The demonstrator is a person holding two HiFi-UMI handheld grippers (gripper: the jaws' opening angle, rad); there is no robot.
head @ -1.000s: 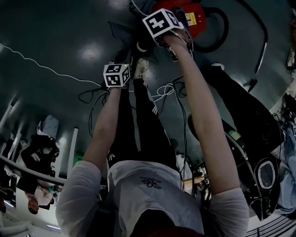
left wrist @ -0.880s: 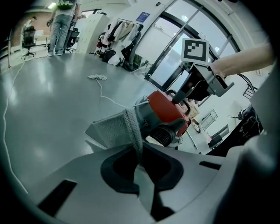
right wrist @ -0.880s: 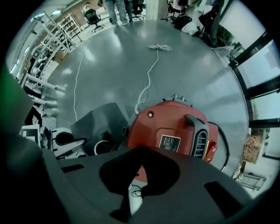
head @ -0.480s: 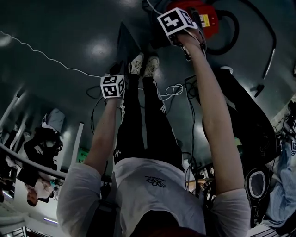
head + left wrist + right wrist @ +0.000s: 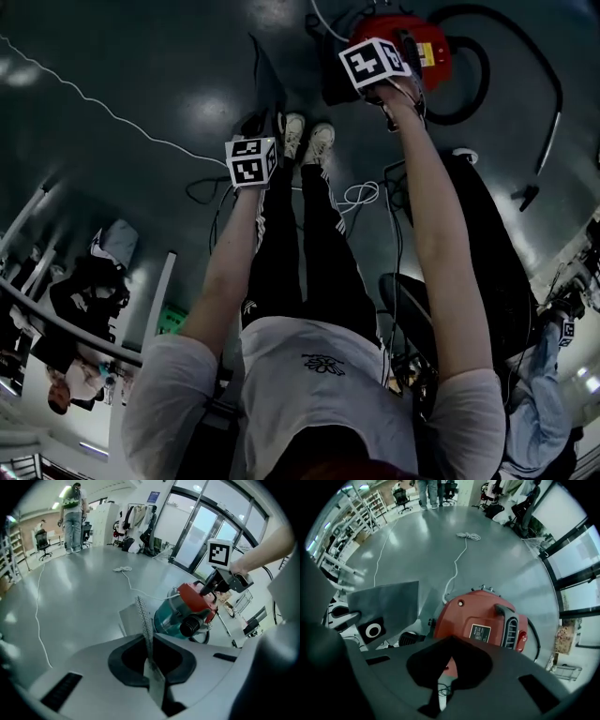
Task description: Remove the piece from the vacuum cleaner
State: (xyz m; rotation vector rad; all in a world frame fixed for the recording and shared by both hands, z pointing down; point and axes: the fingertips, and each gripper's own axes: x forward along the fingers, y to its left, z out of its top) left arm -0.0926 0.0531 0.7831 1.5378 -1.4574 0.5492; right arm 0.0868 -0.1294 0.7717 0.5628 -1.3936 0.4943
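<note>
the left claw (image 5: 151, 665) was pressed shut on the thin edge of the grey dust bag (image 5: 389, 603), which sat just beside the red vacuum cleaner (image 5: 485, 620), out of its body. the right claw (image 5: 440, 684) pointed down over the vacuum cleaner's lid, near its black handle (image 5: 512, 620). its 2 jaws were slightly parted, with nothing pinched between them.

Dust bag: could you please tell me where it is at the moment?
In the right gripper view the grey dust bag is at the left, beside the red vacuum cleaner, clamped in the left tool.
</note>
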